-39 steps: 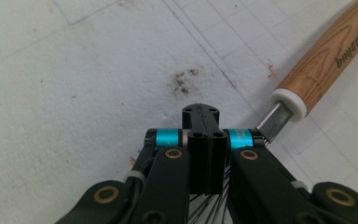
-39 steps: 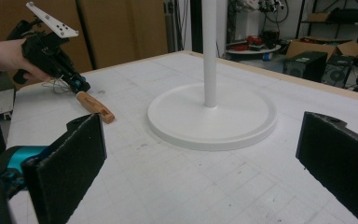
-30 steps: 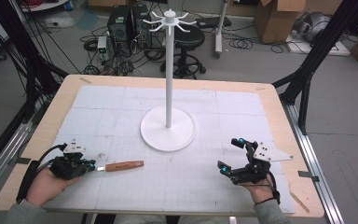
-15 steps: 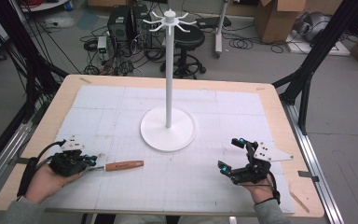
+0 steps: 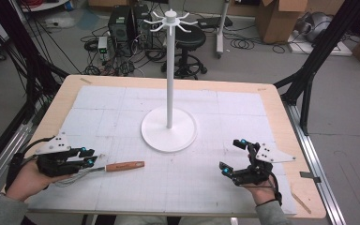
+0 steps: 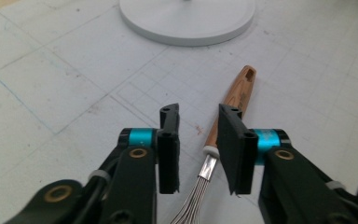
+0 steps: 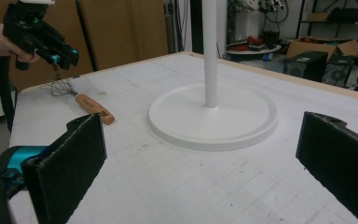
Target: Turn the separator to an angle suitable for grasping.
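A whisk with a wooden handle (image 5: pixel 124 166) lies flat on the white mat, its wire end pointing toward my left gripper (image 5: pixel 90 157). In the left gripper view the jaws (image 6: pixel 199 112) have just been opening; the whisk's (image 6: pixel 233 95) metal neck shows in the gap below them, untouched by the pads. The right gripper view shows that left gripper (image 7: pixel 63 53) hovering a little above the whisk's (image 7: pixel 93 107) wires. My right gripper (image 5: pixel 229 156) rests at the front right, jaws wide open with nothing between them (image 7: pixel 204 140).
A white stand (image 5: pixel 169 70) with hook arms on top rises from a round base (image 5: pixel 168 131) at the mat's middle. The wooden table edge (image 5: pixel 304 206) runs close behind my right hand. Boxes, cables and a stool lie on the floor beyond.
My left gripper has lifted slightly off the whisk's wire end and its jaws have parted. The whisk lies where it was. The right gripper has stayed put.
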Demonstrator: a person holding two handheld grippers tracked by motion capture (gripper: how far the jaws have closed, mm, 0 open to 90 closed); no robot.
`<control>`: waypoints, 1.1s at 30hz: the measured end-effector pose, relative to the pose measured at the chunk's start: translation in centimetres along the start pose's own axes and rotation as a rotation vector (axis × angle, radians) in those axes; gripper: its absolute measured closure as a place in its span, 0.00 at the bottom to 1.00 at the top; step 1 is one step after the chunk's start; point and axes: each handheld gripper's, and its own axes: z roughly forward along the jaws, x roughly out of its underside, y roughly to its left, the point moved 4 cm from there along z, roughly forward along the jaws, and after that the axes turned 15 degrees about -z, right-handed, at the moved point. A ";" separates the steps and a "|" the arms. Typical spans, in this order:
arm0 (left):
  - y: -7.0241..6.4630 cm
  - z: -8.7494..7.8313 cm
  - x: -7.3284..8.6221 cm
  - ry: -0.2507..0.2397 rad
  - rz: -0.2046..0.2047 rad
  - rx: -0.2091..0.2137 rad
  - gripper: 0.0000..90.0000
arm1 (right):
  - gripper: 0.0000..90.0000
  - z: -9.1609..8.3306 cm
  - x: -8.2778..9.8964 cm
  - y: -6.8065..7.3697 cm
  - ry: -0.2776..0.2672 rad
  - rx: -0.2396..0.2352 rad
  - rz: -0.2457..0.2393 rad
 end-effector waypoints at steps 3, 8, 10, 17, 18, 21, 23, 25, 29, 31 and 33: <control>-0.3 -0.7 -0.5 -0.004 0.016 0.024 0.67 | 0.01 0.0 0.0 0.1 0.004 -0.004 0.006; -0.7 -1.7 -1.4 -0.010 0.050 0.056 0.56 | 0.01 0.0 0.0 0.0 0.002 -0.002 0.005; -0.8 -2.0 -1.7 -0.023 0.058 0.067 0.50 | 0.01 0.0 0.0 0.0 0.000 -0.001 0.004; -1.1 -2.5 -2.5 -0.007 0.168 0.084 0.33 | 0.01 0.0 0.0 0.1 -0.001 -0.004 0.008; -1.1 -2.5 -2.5 -0.007 0.168 0.084 0.26 | 0.01 0.0 0.0 0.0 0.000 -0.004 0.006; -1.2 -2.3 -3.2 0.022 0.200 0.094 0.21 | 0.01 -0.1 0.0 0.0 -0.003 -0.001 0.006; -1.2 -2.0 -3.4 0.041 0.201 0.115 0.19 | 0.01 -0.1 0.0 0.0 -0.006 0.000 0.008; -1.1 -1.6 -3.5 0.072 0.200 0.123 0.18 | 0.01 -0.2 0.0 0.0 -0.009 -0.001 0.015; -0.9 -0.6 -3.5 0.125 0.195 0.101 0.18 | 0.01 -0.1 0.0 -0.2 -0.010 0.001 0.019; -0.9 -0.2 -3.2 0.148 0.189 0.106 0.24 | 0.01 -0.1 0.0 -0.2 -0.012 0.002 0.017; -1.0 0.2 -2.9 0.163 0.189 0.115 0.22 | 0.01 -0.2 -0.1 -0.2 -0.015 0.000 0.020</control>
